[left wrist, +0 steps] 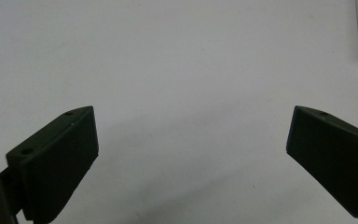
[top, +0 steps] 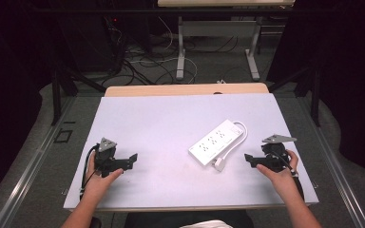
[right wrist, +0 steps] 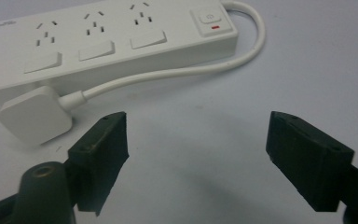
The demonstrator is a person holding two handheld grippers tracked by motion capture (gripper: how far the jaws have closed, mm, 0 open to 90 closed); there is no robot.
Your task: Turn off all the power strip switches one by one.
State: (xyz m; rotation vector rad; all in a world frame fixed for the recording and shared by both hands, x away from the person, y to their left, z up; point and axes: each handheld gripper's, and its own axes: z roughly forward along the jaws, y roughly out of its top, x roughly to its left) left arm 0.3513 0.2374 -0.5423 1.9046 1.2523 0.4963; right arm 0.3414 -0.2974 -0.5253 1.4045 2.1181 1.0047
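Two tools, left tool (top: 134,159) and right tool (right wrist: 196,140), gape empty over our tabletop (top: 161,123); we judge the approach underway, next closing on the plug (right wrist: 35,114) beside the power strip (right wrist: 107,42).

Both forearms come in from the near edge, one to each side. The black two-jaw left hand-held gripper (top: 132,159) sits low in the left hand (top: 100,178), jaws spread wide with nothing between them, pointing inward. The black right hand-held gripper (top: 247,159), gripped by the right hand (top: 279,172), points inward too, jaws wide apart and empty.
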